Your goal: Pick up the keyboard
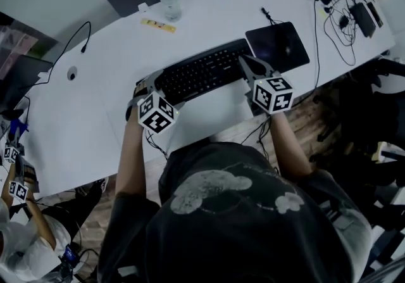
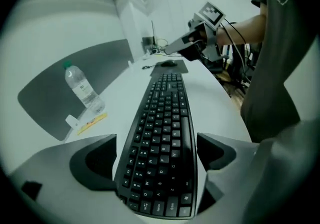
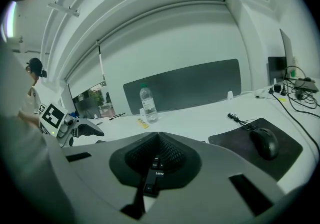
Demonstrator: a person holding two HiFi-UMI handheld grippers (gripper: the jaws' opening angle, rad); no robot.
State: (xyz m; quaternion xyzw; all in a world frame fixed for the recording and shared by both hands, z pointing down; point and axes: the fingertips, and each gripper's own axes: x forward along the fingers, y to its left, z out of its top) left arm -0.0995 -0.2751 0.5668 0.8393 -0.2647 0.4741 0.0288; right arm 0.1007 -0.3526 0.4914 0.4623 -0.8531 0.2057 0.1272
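**A:** Where's the keyboard point(image 1: 202, 73) right now?

**B:** It's lying flat on the white desk point(image 1: 95, 117), straight in front of the person, with a gripper at each end. It doesn't look lifted yet.

**A:** Why one at each end?

**B:** I'd say it's because the keyboard is long and thin, and held by one end alone it would droop. The left gripper point(image 2: 157, 155) has its jaws wide apart, straddling the left end with one jaw along each long edge. There's a visible gap on the side nearer the person.

**A:** And the other one?

**B:** The right gripper point(image 3: 156, 168) has its jaws drawn in narrow, with a sliver of the keyboard's right end pinched between the pads. That end looks secured, so the left jaws probably need to close before any lift.

**A:** Is anything in the way further out?

**B:** The mouse pad point(image 1: 278, 46) sits just beyond the right end, with the mouse point(image 3: 264, 143) on it. A water bottle point(image 1: 169, 0) stands well back, and the cables point(image 1: 342, 22) lie at the far right corner. The space above the keyboard looks free.
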